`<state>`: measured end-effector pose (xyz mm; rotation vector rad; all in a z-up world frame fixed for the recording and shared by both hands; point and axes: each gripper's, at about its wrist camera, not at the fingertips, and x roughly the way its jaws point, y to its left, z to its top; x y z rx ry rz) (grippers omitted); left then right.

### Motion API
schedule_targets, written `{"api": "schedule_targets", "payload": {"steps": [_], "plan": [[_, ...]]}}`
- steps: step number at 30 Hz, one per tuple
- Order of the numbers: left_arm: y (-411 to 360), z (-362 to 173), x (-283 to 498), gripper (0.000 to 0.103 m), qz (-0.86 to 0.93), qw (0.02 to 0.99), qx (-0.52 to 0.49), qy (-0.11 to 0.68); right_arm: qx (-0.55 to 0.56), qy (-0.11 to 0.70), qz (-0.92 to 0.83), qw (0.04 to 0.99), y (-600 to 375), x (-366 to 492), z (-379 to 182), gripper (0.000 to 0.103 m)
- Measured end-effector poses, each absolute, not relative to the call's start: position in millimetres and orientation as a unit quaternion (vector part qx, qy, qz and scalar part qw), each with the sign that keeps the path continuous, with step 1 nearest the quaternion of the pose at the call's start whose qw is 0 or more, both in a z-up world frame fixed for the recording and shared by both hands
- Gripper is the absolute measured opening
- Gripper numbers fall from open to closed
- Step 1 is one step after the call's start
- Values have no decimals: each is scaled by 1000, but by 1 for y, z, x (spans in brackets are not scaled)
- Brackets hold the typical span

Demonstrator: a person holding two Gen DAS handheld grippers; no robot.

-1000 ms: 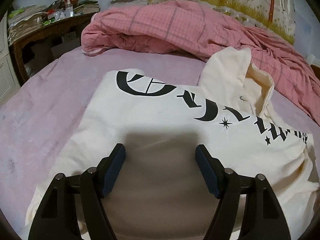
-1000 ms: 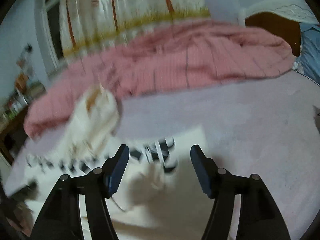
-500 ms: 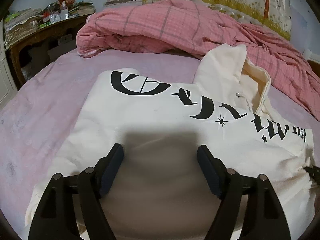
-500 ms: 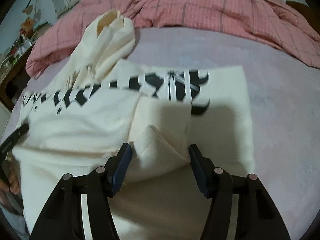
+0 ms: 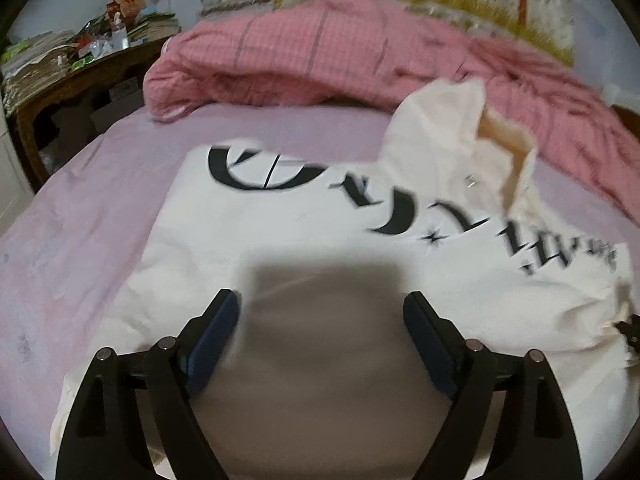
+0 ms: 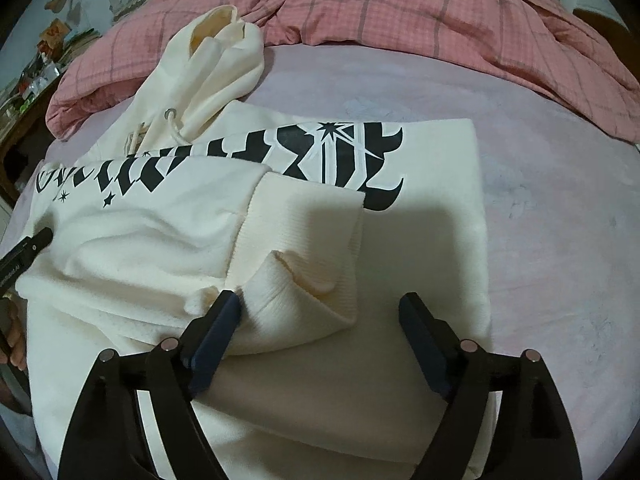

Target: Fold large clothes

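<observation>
Right wrist view, our right tool (image 6: 320, 308) with jaws just widened, ribbed cuff (image 6: 304, 292) loose between them, cream hoodie (image 6: 168, 232) on the bed (image 6: 560, 220) ahead, black gothic lettering (image 6: 340, 156) unreadable, left tool (image 5: 322, 308) likewise spread, nothing gripped.

The left wrist view is motion-blurred: the black gothic lettering (image 5: 360, 204) on the cream cotton hoodie (image 5: 320, 240) smears past reading. The hoodie's near hem is cut off behind gripper bodies in both views. On the wooden side table (image 5: 68, 80), the clutter is too small to identify. A person's fingers (image 6: 14, 340) are cropped at the right wrist view's left edge
</observation>
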<state>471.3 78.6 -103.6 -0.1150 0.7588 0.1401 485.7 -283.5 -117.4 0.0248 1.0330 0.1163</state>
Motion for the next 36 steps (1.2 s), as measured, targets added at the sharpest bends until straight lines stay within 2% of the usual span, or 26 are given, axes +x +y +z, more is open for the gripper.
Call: {"api": "schedule_targets", "payload": {"steps": [6,8,12,15,19,25,28,29,31,32,33,36], "plan": [[75,-76,455,83,30,961,-63,267,19,422,39,905,-278,467,-82,83],[82,-81,464,83,27,957,-88,273,41,411,54,909,-274,463,-71,83],[101,-105,492,83,51,928,-138,341,95,401,104,905,-259,483,-41,83],[109,-111,497,83,52,920,-164,353,120,403,118,900,-236,525,-26,83],[102,-112,498,84,61,920,-147,359,146,406,96,897,-202,599,-32,81],[102,-114,499,84,65,919,-143,362,78,392,44,916,-153,688,-52,75],[101,-114,499,84,65,919,-141,363,34,422,26,906,-133,720,-72,63],[101,-114,499,84,66,919,-139,364,19,433,21,901,-128,726,-80,55],[101,-114,499,84,66,919,-139,364,-10,444,16,896,-123,732,-90,37],[102,-114,499,84,65,918,-141,364,-24,443,12,896,-122,730,-92,13],[102,-114,499,84,65,918,-141,364,-39,431,5,901,-121,724,-90,7],[103,-113,498,84,64,919,-141,363,-69,354,24,932,-121,691,-68,6]]}}
